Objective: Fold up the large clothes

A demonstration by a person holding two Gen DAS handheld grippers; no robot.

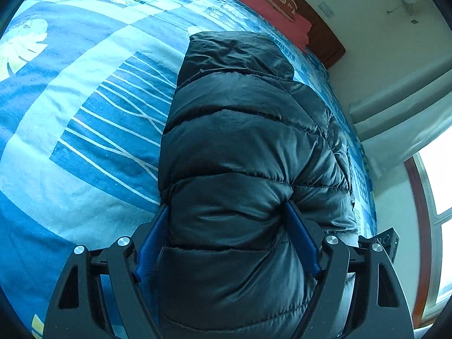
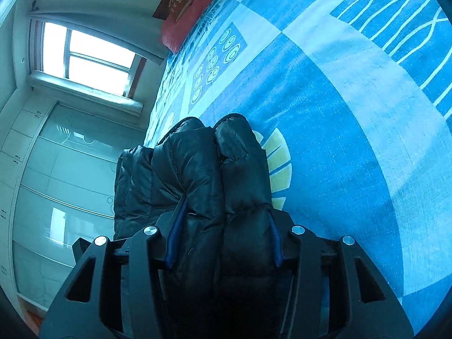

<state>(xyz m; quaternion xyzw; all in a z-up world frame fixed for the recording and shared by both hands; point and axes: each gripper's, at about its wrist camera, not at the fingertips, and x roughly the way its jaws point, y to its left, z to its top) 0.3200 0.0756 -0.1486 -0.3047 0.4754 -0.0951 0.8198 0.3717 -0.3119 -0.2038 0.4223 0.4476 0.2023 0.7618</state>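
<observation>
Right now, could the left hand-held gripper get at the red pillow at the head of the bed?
Probably not yet: the left hand-held gripper is closed around the black puffer jacket, whose bulk lies between it and the red pillow far up the bed.

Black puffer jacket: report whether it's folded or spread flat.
Folded. The black puffer jacket is a narrow, thick bundle on the bedspread; doubled layers bulge between both grippers, left and right.

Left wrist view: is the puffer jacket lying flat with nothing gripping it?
No, the left gripper has its blue pads pressed into the black puffer jacket.
</observation>
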